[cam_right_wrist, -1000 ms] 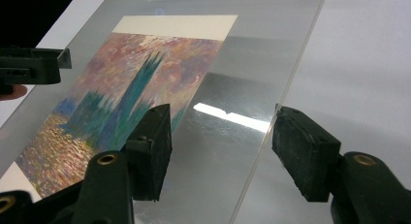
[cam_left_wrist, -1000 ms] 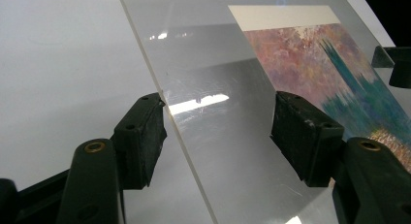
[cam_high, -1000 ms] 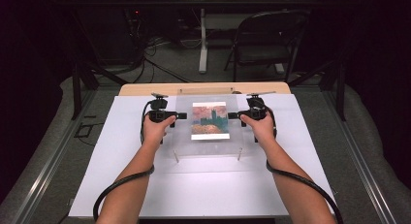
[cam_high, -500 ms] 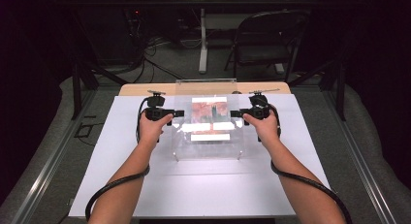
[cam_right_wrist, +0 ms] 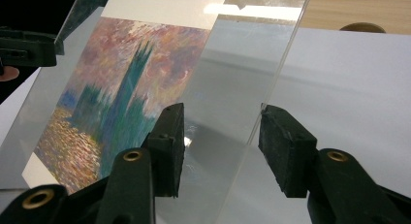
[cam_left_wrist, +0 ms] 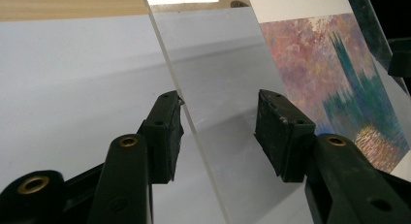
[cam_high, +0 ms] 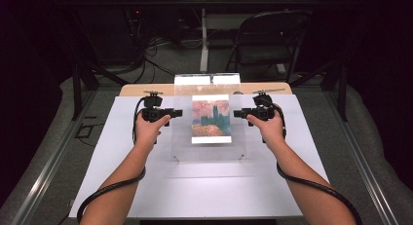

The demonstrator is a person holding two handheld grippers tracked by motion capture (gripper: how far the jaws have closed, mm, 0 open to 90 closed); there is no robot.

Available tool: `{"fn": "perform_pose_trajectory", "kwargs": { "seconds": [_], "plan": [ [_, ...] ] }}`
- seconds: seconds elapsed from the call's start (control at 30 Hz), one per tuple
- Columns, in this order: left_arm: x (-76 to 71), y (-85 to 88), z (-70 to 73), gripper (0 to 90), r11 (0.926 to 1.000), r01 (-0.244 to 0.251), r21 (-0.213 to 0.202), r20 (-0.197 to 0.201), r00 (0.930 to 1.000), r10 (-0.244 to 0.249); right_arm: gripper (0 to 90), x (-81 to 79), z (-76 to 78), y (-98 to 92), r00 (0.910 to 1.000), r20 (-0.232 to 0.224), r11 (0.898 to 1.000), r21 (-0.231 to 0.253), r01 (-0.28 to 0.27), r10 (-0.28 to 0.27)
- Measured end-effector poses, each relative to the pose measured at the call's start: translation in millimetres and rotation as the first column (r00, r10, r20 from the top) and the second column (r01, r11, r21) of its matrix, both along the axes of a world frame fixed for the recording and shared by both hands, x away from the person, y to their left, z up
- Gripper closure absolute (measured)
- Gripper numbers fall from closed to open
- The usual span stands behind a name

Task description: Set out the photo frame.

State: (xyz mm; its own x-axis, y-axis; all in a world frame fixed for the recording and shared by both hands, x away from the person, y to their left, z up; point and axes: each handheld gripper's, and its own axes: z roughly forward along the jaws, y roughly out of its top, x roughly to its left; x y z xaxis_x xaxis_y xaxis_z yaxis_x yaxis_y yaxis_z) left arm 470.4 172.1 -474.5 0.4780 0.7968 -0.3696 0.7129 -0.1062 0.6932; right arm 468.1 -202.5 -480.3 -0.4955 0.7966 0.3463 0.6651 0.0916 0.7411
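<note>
The clear acrylic frame [cam_high: 209,132] stood tilted between both grippers; left gripper [cam_high: 170,113] at nine o'clock, right gripper [cam_high: 239,113] at three. Both had just been closing around its edges without clamping, hands level and facing inward.

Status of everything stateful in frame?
Clear panel: tilted, far edge raised, near edge down on the table.
Print: flat against the panel, picture facing up.
Left gripper: open, jaws just closing around the panel's left edge.
Right gripper: open, jaws just closing around its right edge.
</note>
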Motion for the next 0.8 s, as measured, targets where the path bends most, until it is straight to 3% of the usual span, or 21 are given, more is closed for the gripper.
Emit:
{"fn": "perform_pose_trajectory", "kwargs": {
  "seconds": [0.43,0.57,0.8],
  "plan": [
    [-20.1,7.4,17.7,60.9,0.9995,0.030,-0.013,0.061,0.9977,-0.029,60.3,-21.4,17.5,-5.0,0.9986,0.050,1.000,0.004,-0.014,0.013],
    [-27.4,8.9,22.4,63.2,0.9993,0.034,-0.016,0.078,0.9964,-0.032,61.3,-29.5,23.9,-4.7,0.9969,0.076,1.000,-0.014,-0.020,0.021],
    [-39.5,10.5,28.5,66.0,0.9987,0.045,-0.023,0.102,0.9939,-0.042,64.8,-42.8,29.2,-8.8,0.9945,0.102,1.000,0.001,-0.023,0.023]
  ]
}}
